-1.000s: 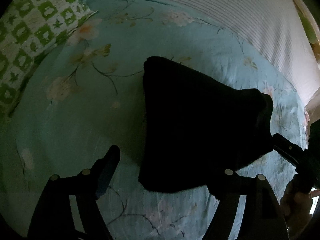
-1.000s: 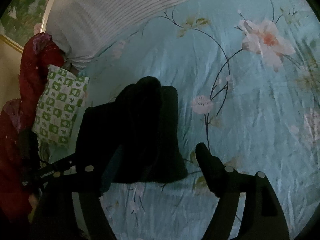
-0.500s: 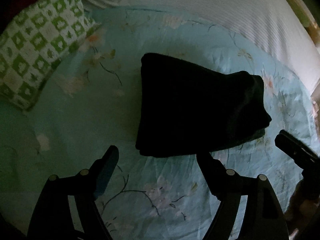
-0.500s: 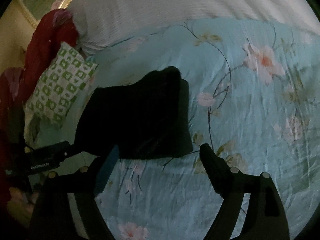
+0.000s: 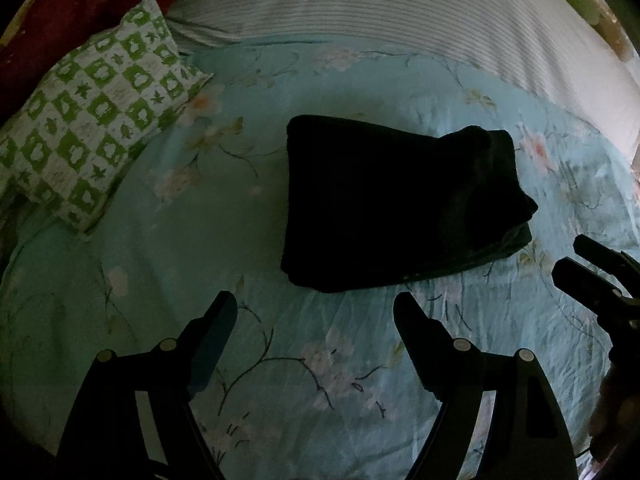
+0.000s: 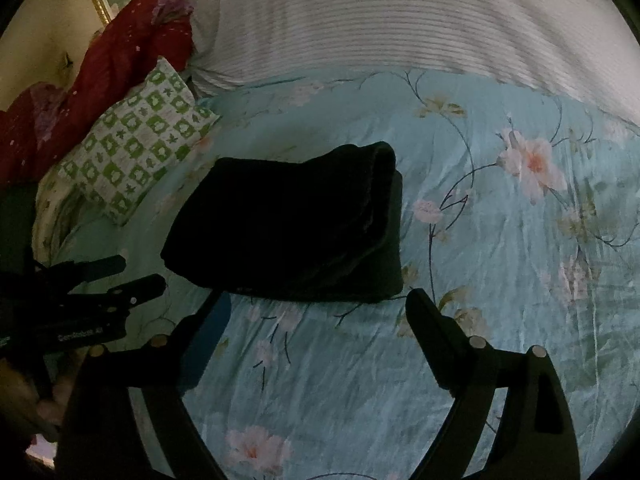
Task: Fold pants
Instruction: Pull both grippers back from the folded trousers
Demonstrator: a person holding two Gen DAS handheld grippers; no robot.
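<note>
The pants [image 5: 400, 208] are showing solid black. The bed sheet [image 5: 280, 344] is wearing pale turquoise with pink-white blossoms on thin dark stems. The pillow [image 5: 92, 136] is displaying a green-and-white check with small leaf and star shapes. The blanket [image 6: 400, 24] is showing fine white-grey stripes. The cloth [image 6: 120, 64] is glowing dark red, speckled.

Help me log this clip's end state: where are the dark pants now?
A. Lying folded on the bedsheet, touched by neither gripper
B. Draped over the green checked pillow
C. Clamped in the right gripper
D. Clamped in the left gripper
A: the pants lie folded on the bedsheet, with the left gripper and right gripper both open and clear of them.
</note>
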